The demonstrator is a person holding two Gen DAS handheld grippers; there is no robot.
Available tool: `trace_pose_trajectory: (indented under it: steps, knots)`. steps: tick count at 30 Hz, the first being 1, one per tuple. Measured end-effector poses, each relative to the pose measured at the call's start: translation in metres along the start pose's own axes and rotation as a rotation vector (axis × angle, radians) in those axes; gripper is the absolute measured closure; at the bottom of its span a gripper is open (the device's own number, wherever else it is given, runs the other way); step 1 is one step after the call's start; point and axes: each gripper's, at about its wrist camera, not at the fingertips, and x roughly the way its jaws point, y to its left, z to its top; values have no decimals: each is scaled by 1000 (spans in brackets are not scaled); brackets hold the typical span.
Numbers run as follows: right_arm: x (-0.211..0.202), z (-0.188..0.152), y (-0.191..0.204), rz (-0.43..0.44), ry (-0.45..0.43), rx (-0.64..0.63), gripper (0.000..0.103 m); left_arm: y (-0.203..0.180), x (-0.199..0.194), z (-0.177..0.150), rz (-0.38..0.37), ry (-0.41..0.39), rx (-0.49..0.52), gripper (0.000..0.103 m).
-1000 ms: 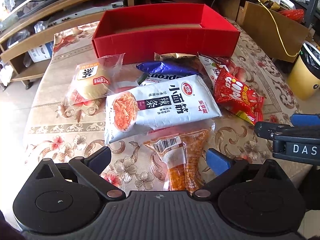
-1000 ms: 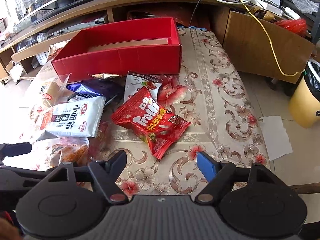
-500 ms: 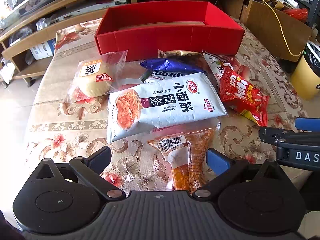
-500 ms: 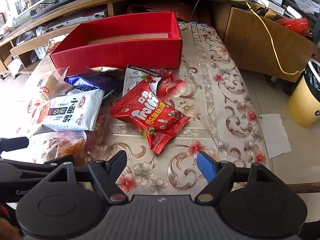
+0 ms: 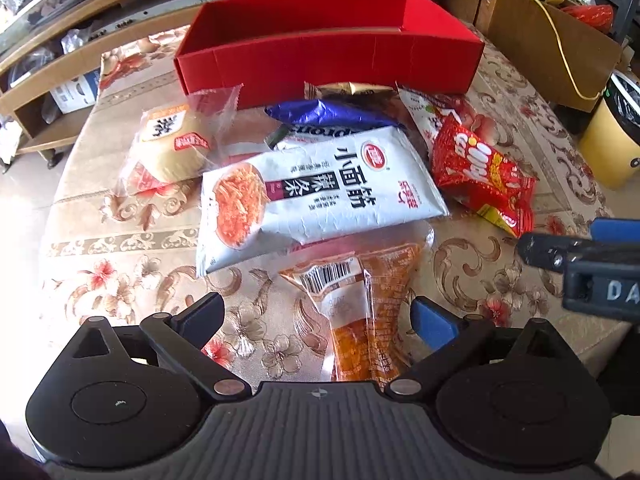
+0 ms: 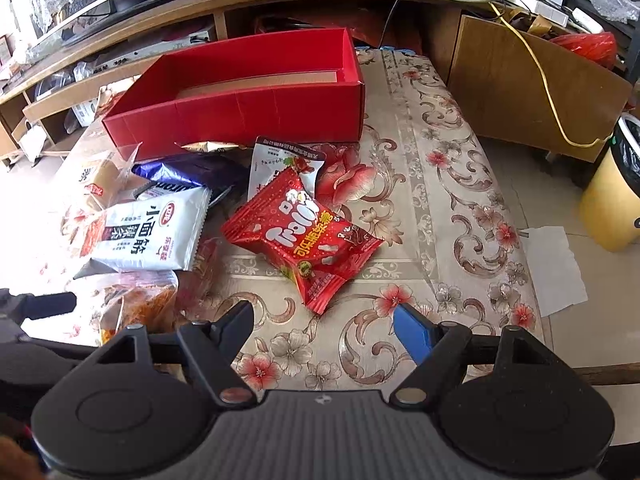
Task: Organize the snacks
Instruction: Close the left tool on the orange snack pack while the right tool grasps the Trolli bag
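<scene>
Two claws, both pointing down at a flowery surface [image 6: 440, 184] full of snacks.

Left claw [image 5: 318, 316] wide open, nothing pinched. Hanging just over the near end of a clear bag of orange snack sticks [image 5: 372, 308], with the bag lying between the two fingers but not squeezed. Cannot tell if the fingers touch the surface.

Right claw [image 6: 324, 330] wide open too, holding nothing. Only bare flowery cloth between its fingers. Red snack bag [image 6: 300, 236] lying just past the tips, not touched.

Big white bag with a picture of orange strips [image 5: 316, 192] in the middle of the pile, lying partly on top of the clear bag's far end. Blue shiny bag [image 5: 332, 114] behind the white one, partly tucked under it. Clear bag with a pale round bun [image 5: 176, 144] to the left of the pile. Small white packet [image 6: 280, 164] peeking out from under the red bag. Gold wrapper [image 6: 208, 146] right against the box.

Red box [image 6: 240, 112] at the back of the surface, open on top, no snack seen inside from here. All the snacks out on the surface in front of it.

Yellow bin [image 6: 612, 196] on the floor to the right, well apart from the snacks. White paper [image 6: 554, 268] flat on the floor beside the surface.
</scene>
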Motion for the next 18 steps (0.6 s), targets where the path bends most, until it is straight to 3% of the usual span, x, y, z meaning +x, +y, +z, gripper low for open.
trace_pose_trajectory:
  steps: [13, 18]
  knots:
    - [-8, 7, -9, 29, -35, 25, 31, 6, 8, -2, -34, 44, -51, 14]
    - [-9, 18, -15, 62, -34, 20, 36, 9, 3, -3, -42, 26, -54, 30]
